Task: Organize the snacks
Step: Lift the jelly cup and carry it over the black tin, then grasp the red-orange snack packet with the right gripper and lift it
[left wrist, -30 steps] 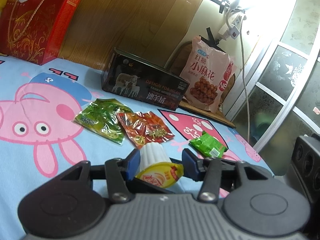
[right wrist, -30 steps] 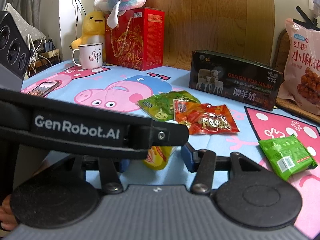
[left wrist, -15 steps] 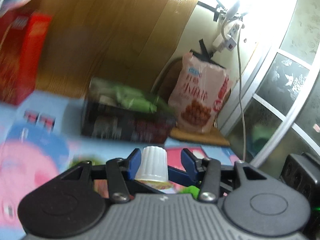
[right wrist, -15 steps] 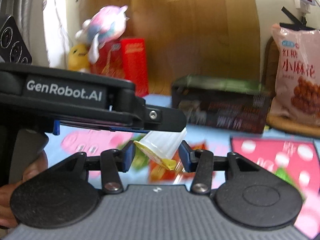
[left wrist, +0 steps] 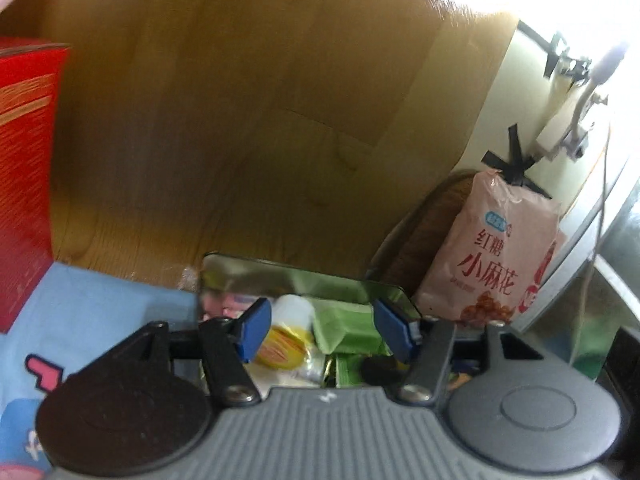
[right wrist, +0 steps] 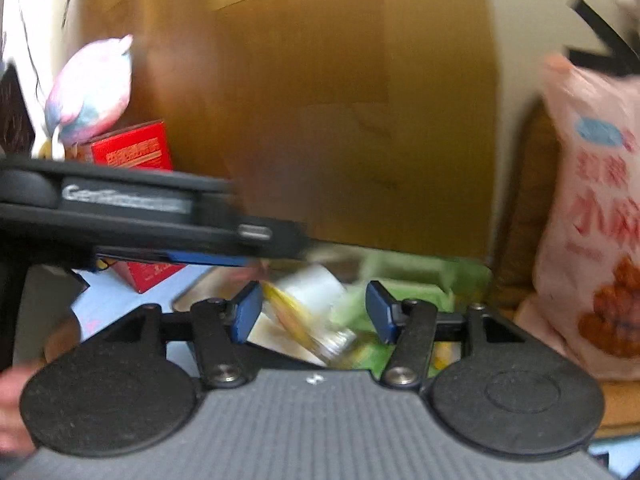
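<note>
White jelly cup (left wrist: 289, 330) with yellow foil lid lies tilted inside the open metal tin (left wrist: 304, 280), on green snack packets (left wrist: 346, 328). Left gripper (left wrist: 320, 330) over the tin, jaws opening, pads clear of the cup, nothing grasped. Right gripper (right wrist: 312, 312) also opening; cup (right wrist: 308, 300) sits blurred between its blue pads, apparently released. Pink snack bag (left wrist: 496, 256) at 2 o'clock of the tin, red gift box (left wrist: 24, 176) at 9 o'clock. Plush toy (right wrist: 90, 88) tops that box in the right view.
</note>
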Demonstrator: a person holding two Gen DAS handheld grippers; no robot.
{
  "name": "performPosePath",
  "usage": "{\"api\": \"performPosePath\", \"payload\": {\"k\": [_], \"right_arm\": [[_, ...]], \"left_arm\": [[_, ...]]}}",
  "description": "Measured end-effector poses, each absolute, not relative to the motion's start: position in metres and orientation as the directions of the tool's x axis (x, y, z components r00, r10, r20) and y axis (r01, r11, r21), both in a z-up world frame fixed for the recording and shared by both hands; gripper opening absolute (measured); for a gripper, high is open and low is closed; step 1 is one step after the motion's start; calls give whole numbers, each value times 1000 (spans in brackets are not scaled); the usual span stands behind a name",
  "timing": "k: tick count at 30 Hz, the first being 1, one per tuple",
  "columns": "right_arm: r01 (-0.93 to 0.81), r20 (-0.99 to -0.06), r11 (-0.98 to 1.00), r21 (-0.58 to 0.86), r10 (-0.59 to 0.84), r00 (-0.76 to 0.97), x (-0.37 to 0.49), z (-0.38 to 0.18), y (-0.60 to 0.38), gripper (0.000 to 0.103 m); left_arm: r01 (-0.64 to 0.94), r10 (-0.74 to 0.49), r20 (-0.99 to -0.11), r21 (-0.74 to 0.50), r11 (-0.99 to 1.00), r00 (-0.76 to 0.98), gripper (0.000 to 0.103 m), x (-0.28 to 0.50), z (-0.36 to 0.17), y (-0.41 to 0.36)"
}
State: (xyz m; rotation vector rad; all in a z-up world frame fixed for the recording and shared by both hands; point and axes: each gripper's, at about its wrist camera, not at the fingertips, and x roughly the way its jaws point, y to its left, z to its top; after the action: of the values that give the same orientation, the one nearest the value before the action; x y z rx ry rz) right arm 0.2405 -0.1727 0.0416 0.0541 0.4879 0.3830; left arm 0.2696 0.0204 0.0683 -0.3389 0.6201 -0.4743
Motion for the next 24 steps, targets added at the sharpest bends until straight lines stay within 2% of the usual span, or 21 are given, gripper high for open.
{"api": "performPosePath", "payload": {"k": [3, 4, 5, 7, 9, 14, 17, 19, 21, 24], "right_arm": [[-326, -440, 913, 246, 405, 802, 218, 34, -206, 60], [-335, -401, 902, 271, 422, 813, 204, 32, -215, 60], [-340, -384, 899, 278, 428, 818, 191, 32, -220, 61], [-352, -435, 874, 334, 475, 765, 182, 31, -224, 60], [-366, -436, 851, 376, 511, 741, 173, 26, -225, 60], [-380, -528, 829, 411, 556, 642, 169, 7, -213, 54], [-381, -558, 811, 445, 583, 590, 166, -6, -203, 44], [-383, -577, 795, 471, 606, 548, 161, -14, -197, 31], [-387, -580, 786, 482, 617, 532, 152, -20, -192, 24], [-372, -557, 754, 542, 654, 512, 135, -21, -194, 22]], "left_arm": [[313, -512, -489, -433, 845, 706, 58, 250, 59, 37], [331, -532, -480, -443, 833, 697, 51, 240, 56, 42], [349, -542, -460, -440, 827, 703, 53, 229, 57, 45], [335, -538, -478, -448, 829, 694, 54, 211, 59, 50], [352, -579, -454, -491, 797, 678, 54, 192, 57, 57], [328, -623, -482, -561, 760, 616, 51, 155, 40, 65], [316, -646, -516, -587, 745, 563, 47, 135, 19, 64], [300, -640, -546, -586, 753, 540, 47, 125, 2, 60], [268, -624, -565, -588, 763, 539, 45, 118, -14, 57], [272, -614, -542, -581, 767, 574, 45, 102, -16, 60]]}}
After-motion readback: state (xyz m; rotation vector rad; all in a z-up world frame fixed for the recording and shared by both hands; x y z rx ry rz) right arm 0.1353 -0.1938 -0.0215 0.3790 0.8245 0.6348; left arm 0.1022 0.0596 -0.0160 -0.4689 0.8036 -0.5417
